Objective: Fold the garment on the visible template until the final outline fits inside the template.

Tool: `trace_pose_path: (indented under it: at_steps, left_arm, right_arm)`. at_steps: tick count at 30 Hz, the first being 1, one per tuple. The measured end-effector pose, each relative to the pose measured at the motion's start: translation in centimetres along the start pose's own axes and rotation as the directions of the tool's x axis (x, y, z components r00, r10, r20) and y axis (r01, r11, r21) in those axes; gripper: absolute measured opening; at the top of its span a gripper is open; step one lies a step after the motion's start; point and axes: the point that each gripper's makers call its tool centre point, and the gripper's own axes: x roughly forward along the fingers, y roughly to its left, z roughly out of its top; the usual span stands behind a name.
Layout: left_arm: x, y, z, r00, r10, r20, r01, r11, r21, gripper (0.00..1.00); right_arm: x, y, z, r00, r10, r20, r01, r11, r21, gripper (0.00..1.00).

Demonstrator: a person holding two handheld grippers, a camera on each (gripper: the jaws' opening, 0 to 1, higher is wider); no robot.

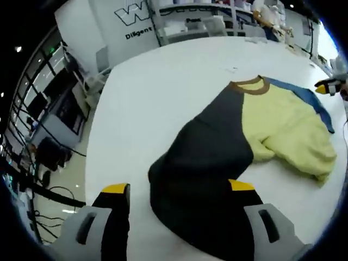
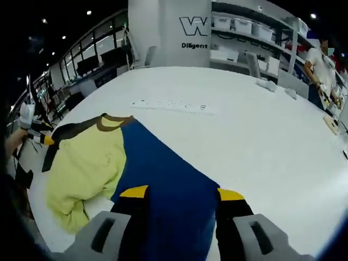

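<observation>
Left tool [image 1: 178, 187] stood open, its yellow-tipped jaws spread wide over the near end of the black section of the sweatshirt [image 1: 239, 157], with cloth between them but nothing clamped. Whether the jaws touched the fabric could not be told. Right tool [image 2: 182, 192] was open as well, its jaws straddling the blue section of the sweatshirt [image 2: 163, 174] at its near end.

The sweatshirt lay spread on the white worktop [image 2: 244, 125], a pale yellow body with a brown collar [image 1: 249, 85], one black side and one blue side; the yellow part was bunched and rumpled. In the left gripper view the right tool [image 1: 329, 87] appeared at the far right, just beside the blue edge. Shelving [image 2: 244, 32] and a person [image 2: 321, 70] stood beyond the worktop's far edge.
</observation>
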Motion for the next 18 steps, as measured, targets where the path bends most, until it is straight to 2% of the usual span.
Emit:
trace_pose_path:
  at_steps: [5, 7, 10, 18]
  left_arm:
    - [-1.8, -2.6, -1.0, 0.999, -0.041, 0.023, 0.041, 0.999, 0.019, 0.78]
    - [-2.5, -4.4, -1.1, 0.995, -0.092, 0.048, 0.092, 0.996, 0.01, 0.82]
    - [-3.5, -6.3, -1.5, 0.99, -0.128, 0.064, 0.126, 0.992, 0.02, 0.85]
    - [-5.1, -10.9, -2.7, 0.974, -0.208, 0.093, 0.203, 0.977, 0.063, 0.87]
  right_arm:
    - [-1.1, 3.9, -0.7, 0.995, 0.1, 0.007, -0.1, 0.994, -0.045, 0.61]
    - [-1.6, 5.6, -1.3, 0.99, 0.141, -0.007, -0.142, 0.988, -0.067, 0.64]
    - [-2.4, 8.2, -2.0, 0.978, 0.209, -0.022, -0.21, 0.972, -0.106, 0.66]
    - [-3.3, 11.6, -3.4, 0.957, 0.285, -0.051, -0.289, 0.942, -0.168, 0.68]
